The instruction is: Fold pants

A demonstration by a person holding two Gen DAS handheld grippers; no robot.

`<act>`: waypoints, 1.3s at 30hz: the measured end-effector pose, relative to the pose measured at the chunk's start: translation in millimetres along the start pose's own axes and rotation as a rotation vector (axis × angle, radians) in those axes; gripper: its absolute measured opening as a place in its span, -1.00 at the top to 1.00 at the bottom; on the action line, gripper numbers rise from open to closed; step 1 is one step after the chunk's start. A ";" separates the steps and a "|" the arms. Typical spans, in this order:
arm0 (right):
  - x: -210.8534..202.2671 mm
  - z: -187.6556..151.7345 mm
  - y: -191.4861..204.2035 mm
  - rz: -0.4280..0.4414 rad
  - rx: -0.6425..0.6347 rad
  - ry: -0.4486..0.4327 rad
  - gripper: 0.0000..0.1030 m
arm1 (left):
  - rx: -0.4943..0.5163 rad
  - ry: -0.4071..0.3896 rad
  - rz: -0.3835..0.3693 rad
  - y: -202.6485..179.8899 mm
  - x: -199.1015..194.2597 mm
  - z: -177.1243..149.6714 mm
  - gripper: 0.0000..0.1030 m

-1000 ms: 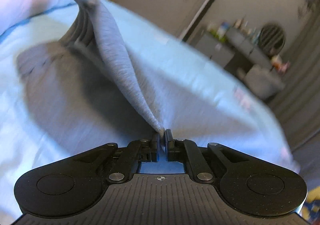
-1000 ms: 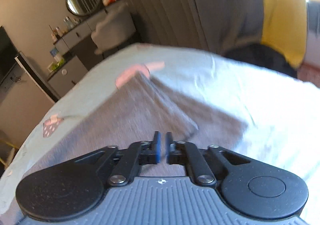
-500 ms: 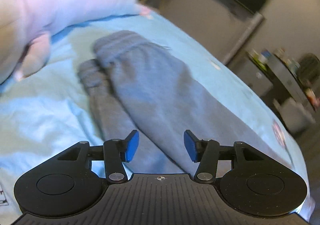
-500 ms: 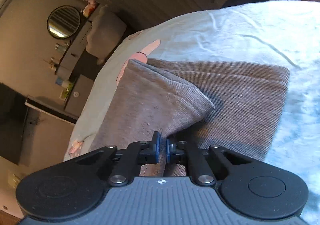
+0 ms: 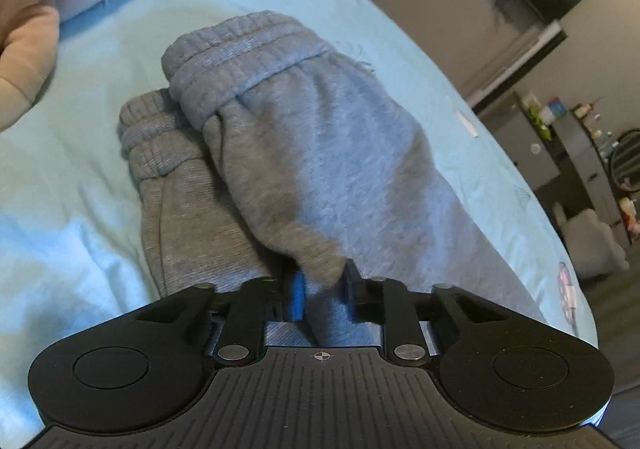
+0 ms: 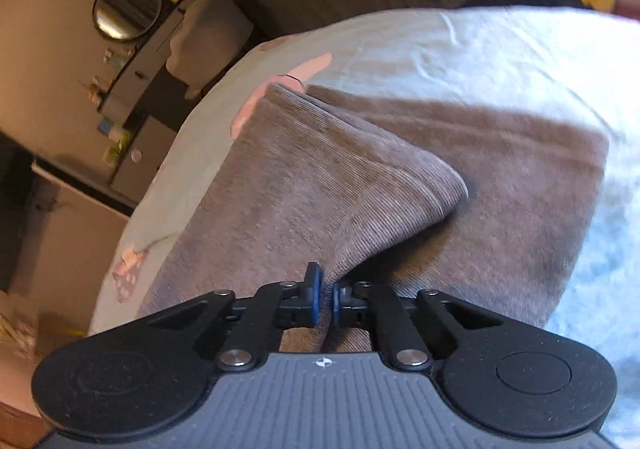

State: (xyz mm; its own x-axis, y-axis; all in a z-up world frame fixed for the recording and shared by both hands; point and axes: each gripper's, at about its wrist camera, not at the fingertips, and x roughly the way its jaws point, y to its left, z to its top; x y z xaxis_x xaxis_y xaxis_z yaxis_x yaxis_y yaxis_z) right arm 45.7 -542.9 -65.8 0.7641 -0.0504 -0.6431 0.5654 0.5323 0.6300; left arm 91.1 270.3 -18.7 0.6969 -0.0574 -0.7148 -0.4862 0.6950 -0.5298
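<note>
**Both grippers clamped on the grey sweatpants**

Now the left gripper [image 5: 322, 291], its jaws having just been closing, is seen pinched onto a bunched fold of the grey sweatpants [image 5: 320, 153], which lie on the light blue bedsheet [image 5: 80, 193], cuffs stacked ahead. It is angled downward. The right gripper [image 6: 325, 299], nearly fully closed and likewise tilted down, is clamped on a folded fabric edge.

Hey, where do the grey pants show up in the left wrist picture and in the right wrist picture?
Left wrist view: the grey fleece pants fill the middle, elastic cuffs toward the top, a fold pinched in the left claw.
Right wrist view: the pants fill the middle, looking brownish, a folded flap pinched in the right claw.
Shared landmark: the round wall mirror.
</note>
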 end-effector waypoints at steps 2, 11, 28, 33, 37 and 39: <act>-14.2 3.9 12.9 0.008 -0.076 -0.039 0.91 | -0.013 -0.018 -0.029 -0.7 -9.6 1.2 0.70; -82.6 25.2 21.6 -0.021 -0.279 -0.186 0.91 | 0.026 -0.084 -0.119 5.2 -73.6 -7.3 0.74; -47.7 20.0 -42.6 -0.104 -0.061 -0.066 0.79 | 0.248 -0.210 0.097 -33.3 -109.7 -39.2 0.08; -66.2 12.4 -10.5 -0.154 -0.267 -0.164 0.90 | 0.424 -0.195 0.011 -85.7 -109.7 -73.5 -0.08; -82.9 6.1 5.1 -0.170 -0.383 -0.240 0.91 | 0.541 -0.161 -0.045 -126.1 -97.4 -115.0 -0.26; -70.2 1.2 0.1 -0.242 -0.437 -0.202 0.90 | 0.569 -0.119 -0.069 -140.9 -85.7 -134.7 -0.26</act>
State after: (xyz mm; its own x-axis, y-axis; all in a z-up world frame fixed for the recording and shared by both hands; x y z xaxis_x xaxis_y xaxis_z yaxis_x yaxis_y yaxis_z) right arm -7.5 -540.3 -20.0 0.6967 -0.3542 -0.6237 0.5839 0.7852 0.2063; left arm 28.9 80.7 55.7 0.7870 -0.0581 -0.6142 -0.1013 0.9699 -0.2215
